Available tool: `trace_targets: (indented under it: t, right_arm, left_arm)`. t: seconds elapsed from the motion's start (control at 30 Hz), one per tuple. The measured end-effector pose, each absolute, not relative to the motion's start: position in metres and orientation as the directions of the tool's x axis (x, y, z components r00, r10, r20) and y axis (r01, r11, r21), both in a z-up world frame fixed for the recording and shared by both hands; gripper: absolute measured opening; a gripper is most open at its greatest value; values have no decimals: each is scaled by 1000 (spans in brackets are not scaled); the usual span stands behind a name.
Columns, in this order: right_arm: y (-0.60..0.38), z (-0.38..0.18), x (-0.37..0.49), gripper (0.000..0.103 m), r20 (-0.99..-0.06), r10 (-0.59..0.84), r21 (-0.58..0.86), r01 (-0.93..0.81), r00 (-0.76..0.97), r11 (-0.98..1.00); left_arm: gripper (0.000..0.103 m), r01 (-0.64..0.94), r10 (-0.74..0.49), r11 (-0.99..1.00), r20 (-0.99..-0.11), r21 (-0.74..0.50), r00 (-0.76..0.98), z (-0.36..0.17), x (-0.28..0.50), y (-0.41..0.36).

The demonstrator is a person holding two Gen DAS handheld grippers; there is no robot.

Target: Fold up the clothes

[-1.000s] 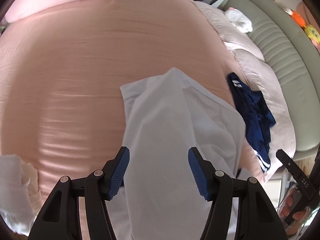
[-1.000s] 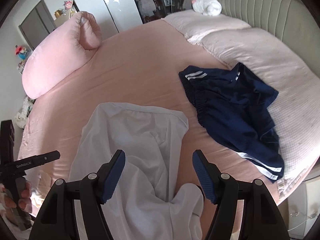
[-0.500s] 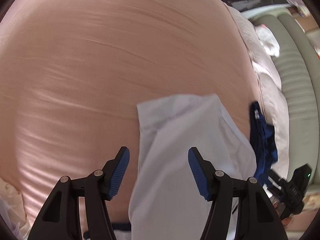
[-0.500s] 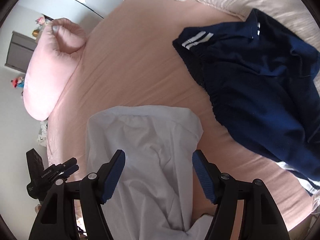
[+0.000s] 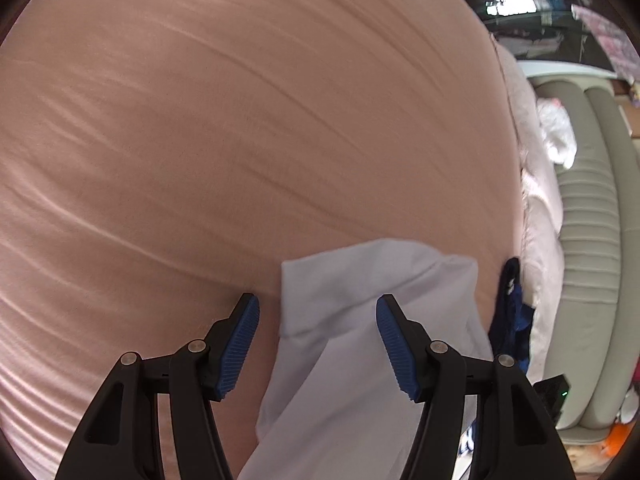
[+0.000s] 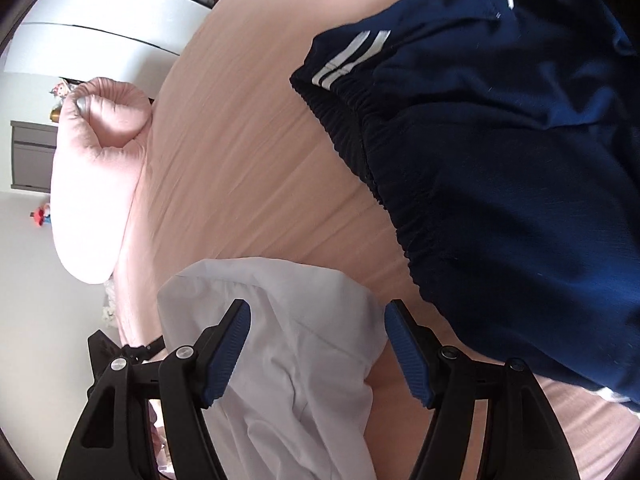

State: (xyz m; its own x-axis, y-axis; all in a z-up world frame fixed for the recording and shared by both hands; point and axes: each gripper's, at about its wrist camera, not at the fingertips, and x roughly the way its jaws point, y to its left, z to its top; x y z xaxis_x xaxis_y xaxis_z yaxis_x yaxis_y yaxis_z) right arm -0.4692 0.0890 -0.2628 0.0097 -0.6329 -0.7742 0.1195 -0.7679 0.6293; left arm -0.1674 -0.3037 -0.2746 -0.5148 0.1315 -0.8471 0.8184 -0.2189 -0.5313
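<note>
Both grippers hovering jaws apart, left gripper (image 5: 318, 342) and right gripper (image 6: 318, 354) over white garment (image 5: 360, 340) lying lower centre on pink bedsheet (image 5: 240, 120), navy shorts (image 6: 500, 160) sitting upper right.

Soft even daylight, no hard shadows — faint sheen on pink bedsheet (image 5: 240, 120). Slight motion blur; strong fisheye bulge, black vignette at corners.

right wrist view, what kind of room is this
Most likely a bedroom at home: a wide bed under a pink sheet, a long pink pillow at its edge, a padded headboard in the left wrist view, and clothes lying on the sheet.
</note>
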Motion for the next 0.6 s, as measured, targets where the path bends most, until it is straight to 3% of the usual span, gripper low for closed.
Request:
trace_targets:
  t: [0.2, 0.33, 0.43, 0.6]
  right_arm:
    - [90, -281, -474, 69, -688, -724, 725, 10, 55, -689]
    - [98, -279, -467, 69, -726, -686, 685, -37, 58, -728]
    - [97, -274, -463, 69, -762, -644, 644, -35, 63, -765]
    - [73, -258, -455, 69, -865, -502, 501, 83, 10, -861]
  left_arm:
    - [63, 787, 107, -221, -816, -577, -568, -278, -159, -298]
    - [66, 773, 109, -253, -811, -582, -575, -278, -159, -293]
    - [79, 779, 125, -284, -827, -559, -548, -274, -170, -289]
    - [82, 828, 62, -409, -917, -384, -395, -266, -201, -274]
